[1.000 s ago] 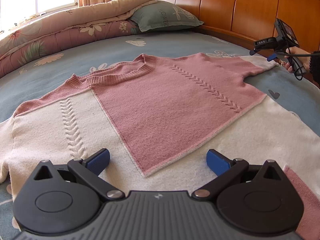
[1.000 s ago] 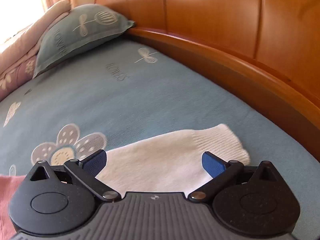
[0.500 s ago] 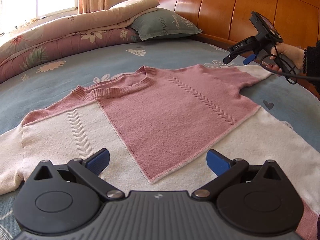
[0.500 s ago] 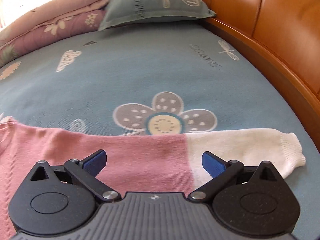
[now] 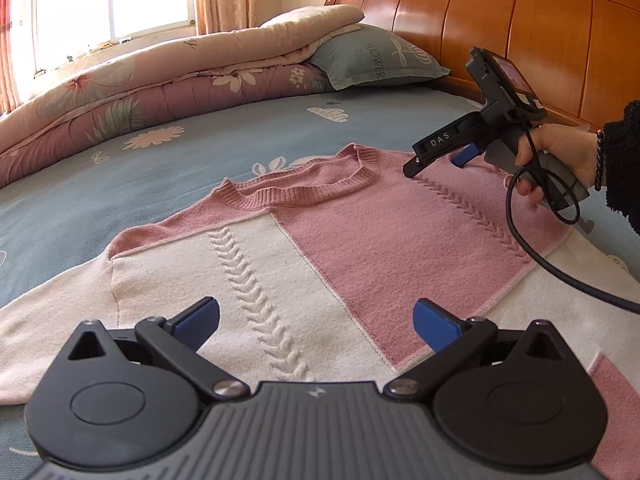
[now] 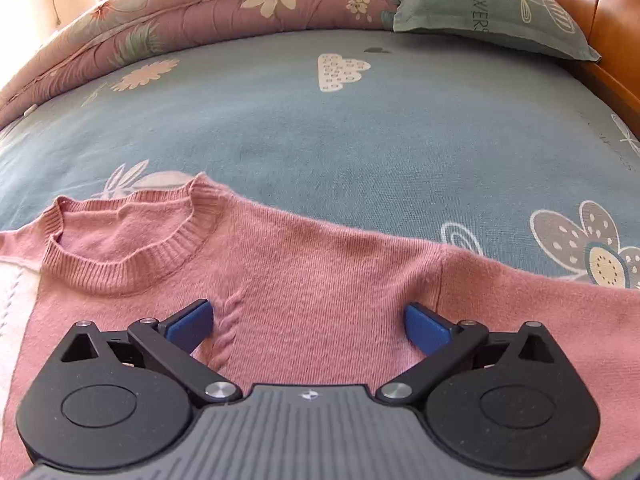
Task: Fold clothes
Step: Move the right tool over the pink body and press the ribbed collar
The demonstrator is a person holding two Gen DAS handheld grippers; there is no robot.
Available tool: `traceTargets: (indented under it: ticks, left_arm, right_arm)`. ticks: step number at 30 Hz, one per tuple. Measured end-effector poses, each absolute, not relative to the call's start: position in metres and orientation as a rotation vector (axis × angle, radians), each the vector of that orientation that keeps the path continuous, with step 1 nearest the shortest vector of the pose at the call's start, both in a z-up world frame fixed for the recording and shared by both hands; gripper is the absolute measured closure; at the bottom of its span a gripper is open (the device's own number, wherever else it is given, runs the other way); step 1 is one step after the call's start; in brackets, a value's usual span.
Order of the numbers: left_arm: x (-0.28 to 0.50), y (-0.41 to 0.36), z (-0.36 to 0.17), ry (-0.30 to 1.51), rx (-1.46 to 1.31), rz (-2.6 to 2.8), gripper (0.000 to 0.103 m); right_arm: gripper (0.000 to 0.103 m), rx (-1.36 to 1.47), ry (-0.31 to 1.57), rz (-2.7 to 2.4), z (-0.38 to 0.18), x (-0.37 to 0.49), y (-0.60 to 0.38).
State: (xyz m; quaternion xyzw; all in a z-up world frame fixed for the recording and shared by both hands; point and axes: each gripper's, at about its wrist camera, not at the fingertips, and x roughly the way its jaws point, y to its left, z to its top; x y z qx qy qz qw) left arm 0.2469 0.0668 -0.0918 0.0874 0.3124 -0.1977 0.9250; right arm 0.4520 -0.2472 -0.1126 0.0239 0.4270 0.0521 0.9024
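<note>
A sweater (image 5: 360, 240) is being shown spread flat, front up, on the bed (image 5: 180, 160), filling the lower and middle of the left wrist view, collar (image 5: 304, 188) toward the top of the frame. Its long axis, sleeve to sleeve, is running left to right across both views. The left tongs (image 5: 316, 320) are being held apart and empty over the cream lower body. The right tongs (image 6: 308, 320) are likewise being held apart and empty, above the pink chest just right of the collar (image 6: 128, 248), with the shoulder seam by the right-hand finger. The right sleeve, trailing off the right edge, is judged nearer to the right tongs, so a fold inward would probably be started there.
</note>
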Motion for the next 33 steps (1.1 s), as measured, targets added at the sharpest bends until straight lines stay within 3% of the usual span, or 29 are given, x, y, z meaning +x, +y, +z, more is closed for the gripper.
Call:
traceTargets:
  ticks: [7,19,28,33]
  left_arm:
    - [0.253,0.073,-0.099,0.719,0.116,-0.390,0.001]
    - [0.255,0.105,-0.084,0.701,0.062,-0.334,0.001]
    - [0.265,0.115,-0.089,0.704,0.045,-0.274,0.001]
    - [0.263,0.114,-0.088,0.698,0.060,-0.269,0.001]
  right_arm:
    - [0.000,0.068,0.893,0.026,-0.108,0.485,-0.243]
    - [0.000,-0.043,0.931,0.286,-0.090,0.434,-0.176]
    - [0.000,-0.020,0.827,0.179,-0.118,0.484,-0.167]
    - [0.000,-0.028,0.862,0.119,-0.115,0.510,-0.160]
